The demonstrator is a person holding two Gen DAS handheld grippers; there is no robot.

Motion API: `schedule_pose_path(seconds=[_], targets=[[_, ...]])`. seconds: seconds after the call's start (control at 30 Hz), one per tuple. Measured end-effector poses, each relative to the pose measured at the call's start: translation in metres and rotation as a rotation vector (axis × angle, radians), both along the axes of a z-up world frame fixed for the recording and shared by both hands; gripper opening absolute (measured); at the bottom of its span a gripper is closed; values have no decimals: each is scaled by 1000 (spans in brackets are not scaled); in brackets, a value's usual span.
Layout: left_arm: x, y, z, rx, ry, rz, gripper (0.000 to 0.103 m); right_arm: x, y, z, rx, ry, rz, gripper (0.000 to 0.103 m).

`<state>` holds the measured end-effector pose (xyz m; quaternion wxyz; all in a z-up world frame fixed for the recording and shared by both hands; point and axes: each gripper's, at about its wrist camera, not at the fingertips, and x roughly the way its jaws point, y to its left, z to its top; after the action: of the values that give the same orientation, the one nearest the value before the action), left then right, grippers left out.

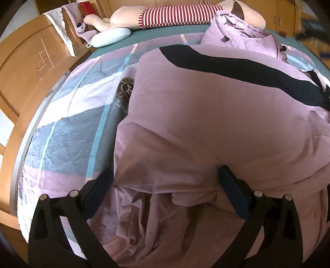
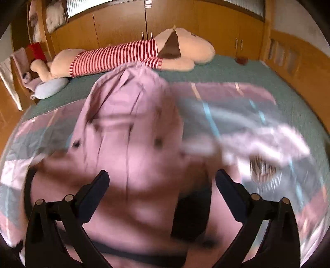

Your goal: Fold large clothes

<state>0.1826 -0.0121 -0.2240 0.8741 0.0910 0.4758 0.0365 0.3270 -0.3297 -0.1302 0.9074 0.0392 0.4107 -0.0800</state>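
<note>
A large lilac garment (image 1: pixel 206 127) with a black band (image 1: pixel 247 70) lies heaped on the bed. Its hood or collar with dark toggles (image 1: pixel 225 38) points toward the far side. My left gripper (image 1: pixel 166 175) stands open just over the garment's near crumpled edge, with cloth between and below the fingers but not pinched. In the right wrist view the same lilac garment (image 2: pixel 132 123) is motion-blurred, with dark buttons showing. My right gripper (image 2: pixel 162 177) is open above it, nothing clamped between its fingers.
A checked lilac, grey and white bedsheet (image 1: pixel 72 123) covers a green mattress (image 2: pixel 247 72). A big plush toy in a red-striped shirt (image 2: pixel 123 55) and a pale blue pillow (image 1: pixel 111 37) lie at the far edge. Wooden bed frame (image 1: pixel 24 68) at left, wardrobes (image 2: pixel 165 18) behind.
</note>
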Motion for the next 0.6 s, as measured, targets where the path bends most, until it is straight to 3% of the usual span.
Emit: schedule_pose_path(seconds=[0.2, 0.33, 0.4, 0.43, 0.47, 0.5, 0.53, 0.6], targets=[[-5, 4, -3, -35, -34, -6, 101, 138, 14, 8, -69, 22, -50, 102], [1, 17, -8, -134, -3, 7, 101, 215, 5, -39, -163, 134, -170, 102], [3, 21, -11, -173, 1, 8, 101, 235, -13, -85, -85, 244, -206, 99], [3, 23, -13, -199, 5, 11, 101, 234, -20, -99, -36, 251, -211, 80], [3, 25, -14, -215, 9, 14, 101, 230, -24, -101, 4, 225, -211, 35], [4, 27, -15, -230, 14, 17, 101, 222, -29, -97, 38, 190, -235, 9], [3, 27, -15, -237, 16, 20, 101, 216, -30, -92, 30, 174, -258, 8], [2, 26, -15, -229, 11, 22, 101, 188, -24, -56, 63, 26, -197, 7]])
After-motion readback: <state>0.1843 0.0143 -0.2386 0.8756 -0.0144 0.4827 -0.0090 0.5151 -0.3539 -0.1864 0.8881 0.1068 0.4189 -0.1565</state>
